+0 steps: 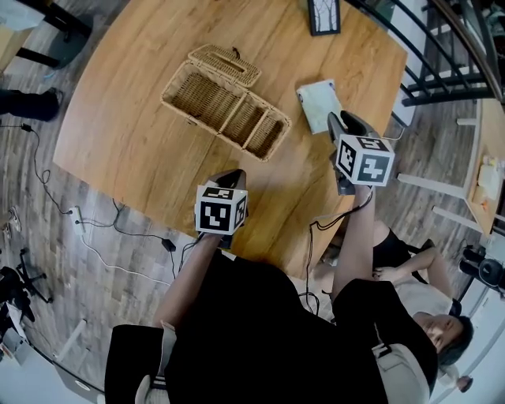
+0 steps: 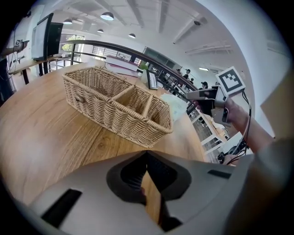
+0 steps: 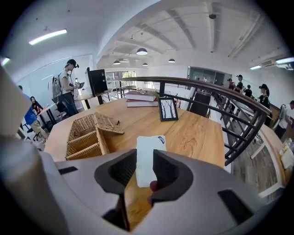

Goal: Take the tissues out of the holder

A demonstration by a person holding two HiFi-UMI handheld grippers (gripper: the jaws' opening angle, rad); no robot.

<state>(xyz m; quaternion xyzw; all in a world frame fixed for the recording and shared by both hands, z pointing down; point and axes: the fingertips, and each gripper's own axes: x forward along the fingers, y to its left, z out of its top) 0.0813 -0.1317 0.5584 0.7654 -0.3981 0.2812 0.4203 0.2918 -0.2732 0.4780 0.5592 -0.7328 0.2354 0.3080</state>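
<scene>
The wicker holder (image 1: 225, 106) lies on the round wooden table (image 1: 134, 118) with its lid (image 1: 225, 63) flipped open behind it; its compartments look empty. A white tissue pack (image 1: 317, 101) lies flat on the table to the holder's right. My right gripper (image 1: 335, 122) hovers at the pack's near right corner. In the right gripper view the pack (image 3: 148, 151) shows through the gap of the right gripper (image 3: 145, 156), whose jaws stand partly apart. My left gripper (image 1: 233, 177) is near the table's front edge, short of the holder (image 2: 115, 103), its jaws slightly apart and empty.
A framed picture (image 1: 323, 16) stands at the table's far side, with stacked books (image 3: 141, 97) beyond it. A black railing (image 1: 442, 71) runs to the right of the table. Cables (image 1: 95, 237) trail on the floor at left. A person (image 1: 418, 316) sits at the lower right.
</scene>
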